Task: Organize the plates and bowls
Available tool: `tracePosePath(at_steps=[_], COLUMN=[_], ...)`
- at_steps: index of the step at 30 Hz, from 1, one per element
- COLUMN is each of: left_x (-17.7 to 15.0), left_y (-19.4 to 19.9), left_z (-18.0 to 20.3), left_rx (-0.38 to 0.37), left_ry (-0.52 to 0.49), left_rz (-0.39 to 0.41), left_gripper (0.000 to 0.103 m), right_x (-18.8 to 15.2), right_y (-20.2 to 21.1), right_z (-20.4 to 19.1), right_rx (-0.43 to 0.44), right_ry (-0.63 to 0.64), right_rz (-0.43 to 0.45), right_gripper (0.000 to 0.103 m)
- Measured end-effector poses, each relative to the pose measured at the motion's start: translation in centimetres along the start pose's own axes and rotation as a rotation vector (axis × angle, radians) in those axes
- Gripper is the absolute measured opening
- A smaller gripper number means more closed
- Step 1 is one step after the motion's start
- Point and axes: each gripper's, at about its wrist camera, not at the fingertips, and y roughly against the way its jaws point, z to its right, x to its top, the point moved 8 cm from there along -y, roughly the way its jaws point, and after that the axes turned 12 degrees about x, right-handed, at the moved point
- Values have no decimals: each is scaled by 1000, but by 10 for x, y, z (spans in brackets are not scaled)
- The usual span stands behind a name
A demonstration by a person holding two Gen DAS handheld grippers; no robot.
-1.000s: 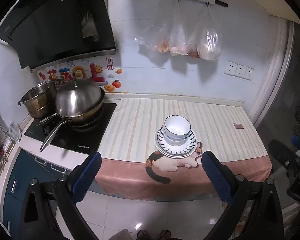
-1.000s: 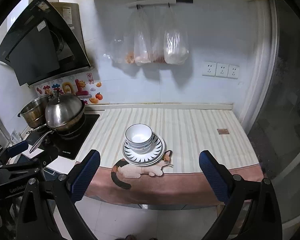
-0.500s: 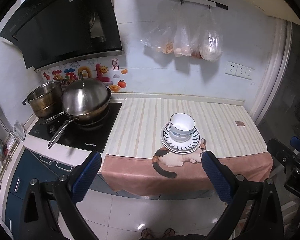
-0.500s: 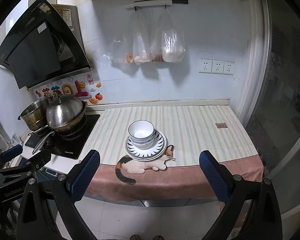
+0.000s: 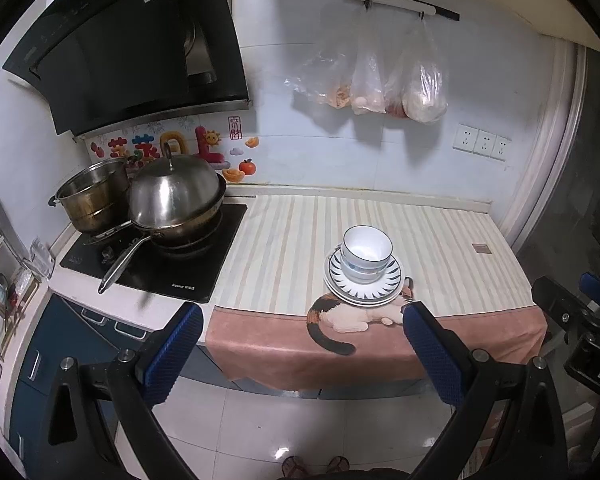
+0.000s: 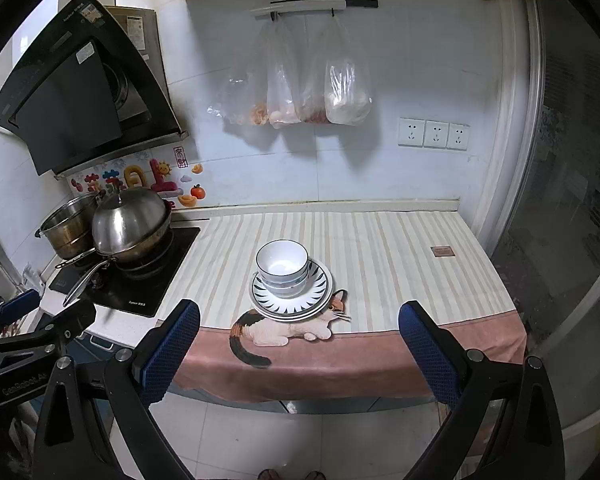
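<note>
Both grippers are held back from the tabletop [image 5: 292, 240], over the floor. I have the left gripper [image 5: 300, 344] with fingers [image 5: 172, 352] spread wide, gripping nothing. Right gripper [image 6: 298, 344] is the same: fingers [image 6: 428, 348] released, nothing between them.

Task stack sits centre of frame in both views, near the front edge of the striped cloth [image 6: 380, 248]. Bowls [image 5: 366, 250] are nested, white with a dark rim line, upright on the plates [image 5: 364, 284], which have a dark ray pattern. The plates overlap the cat print [image 6: 288, 330] on the cloth's pink border.

Left of frame: lidded wok [image 5: 176, 200] and a steel pot [image 5: 90, 200] on the black hob [image 5: 160, 260]. Upper centre: plastic bags [image 6: 300, 84] hanging from a wall rail.
</note>
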Motion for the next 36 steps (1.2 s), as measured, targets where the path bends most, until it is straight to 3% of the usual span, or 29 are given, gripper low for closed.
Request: tracePosePath(at_steps=[36], left_x=[-2], left_y=[8], left_z=[-1], left_rx=[-5], left_ry=[-3], left_rz=[12], left_gripper=[103], right_x=[-7], right_y=[4], right_z=[7], right_rx=[-10], right_ry=[-1], right_rz=[-10], right_gripper=[102])
